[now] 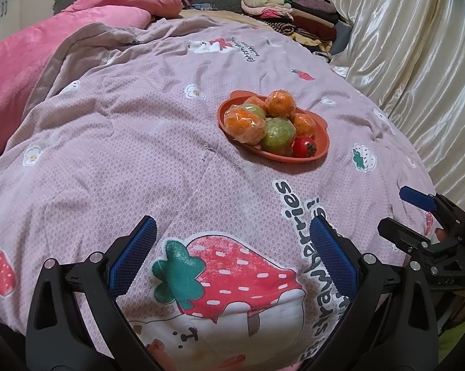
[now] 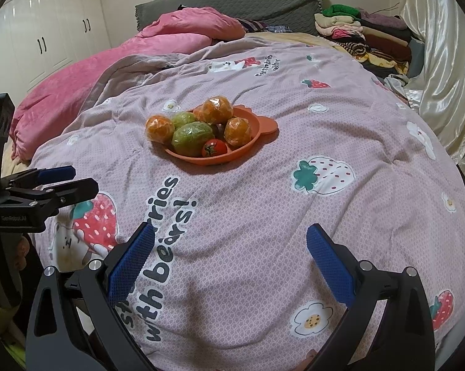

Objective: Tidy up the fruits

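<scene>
Left wrist view: your left gripper [image 1: 232, 247] hangs over the strawberry-print quilt [image 1: 139, 154] with its blue pads spread wide, released, nothing between them. Ahead and a little to your right sits the orange dish [image 1: 322, 151] on the quilt, well apart from both tools. It's piled up: wrapped oranges [image 1: 244, 123], two wrapped green fruits [image 1: 277, 134], and a small red tomato [image 1: 304, 147] at the near rim. At the right edge you can see your other tool from the side, blue pad tip up.

Over on the right wrist view, your right gripper [image 2: 230, 244] is also let go, fingers far apart above the lettering on the quilt, holding nothing. The dish lies ahead and slightly left. One orange [image 2: 159, 128] sits at its left edge; whether it rests inside or just beside the rim, you cannot tell. Folded clothes [image 2: 365, 37] are stacked at the far right corner of the bed.
</scene>
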The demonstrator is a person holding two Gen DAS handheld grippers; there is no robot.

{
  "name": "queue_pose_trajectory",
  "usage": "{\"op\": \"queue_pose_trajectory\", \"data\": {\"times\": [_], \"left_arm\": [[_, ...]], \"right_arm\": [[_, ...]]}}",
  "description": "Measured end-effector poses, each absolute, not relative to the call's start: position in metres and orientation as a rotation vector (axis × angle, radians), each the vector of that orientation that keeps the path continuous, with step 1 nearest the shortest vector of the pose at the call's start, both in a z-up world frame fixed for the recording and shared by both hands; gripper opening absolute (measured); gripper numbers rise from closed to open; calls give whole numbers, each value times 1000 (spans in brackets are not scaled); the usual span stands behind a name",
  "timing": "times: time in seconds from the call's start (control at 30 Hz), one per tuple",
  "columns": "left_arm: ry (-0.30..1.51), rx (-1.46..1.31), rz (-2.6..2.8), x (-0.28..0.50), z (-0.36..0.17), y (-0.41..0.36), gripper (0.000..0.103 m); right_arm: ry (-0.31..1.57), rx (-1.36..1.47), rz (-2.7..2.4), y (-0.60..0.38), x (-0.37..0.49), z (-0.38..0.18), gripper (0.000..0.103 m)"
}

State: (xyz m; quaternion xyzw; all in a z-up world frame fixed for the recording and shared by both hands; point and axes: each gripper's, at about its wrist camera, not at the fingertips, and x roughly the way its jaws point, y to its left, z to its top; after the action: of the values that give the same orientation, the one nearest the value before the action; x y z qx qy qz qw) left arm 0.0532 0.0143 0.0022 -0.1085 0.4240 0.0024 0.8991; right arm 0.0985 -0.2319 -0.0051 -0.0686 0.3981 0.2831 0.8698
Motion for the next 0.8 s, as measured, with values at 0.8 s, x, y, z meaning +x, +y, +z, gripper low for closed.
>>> {"op": "queue_pose_trajectory", "data": {"times": [0.8], "left_arm": [[877, -223, -1, 52, 5, 11, 93]], "right_arm": [[832, -144, 588, -232, 98, -6, 98]]}}
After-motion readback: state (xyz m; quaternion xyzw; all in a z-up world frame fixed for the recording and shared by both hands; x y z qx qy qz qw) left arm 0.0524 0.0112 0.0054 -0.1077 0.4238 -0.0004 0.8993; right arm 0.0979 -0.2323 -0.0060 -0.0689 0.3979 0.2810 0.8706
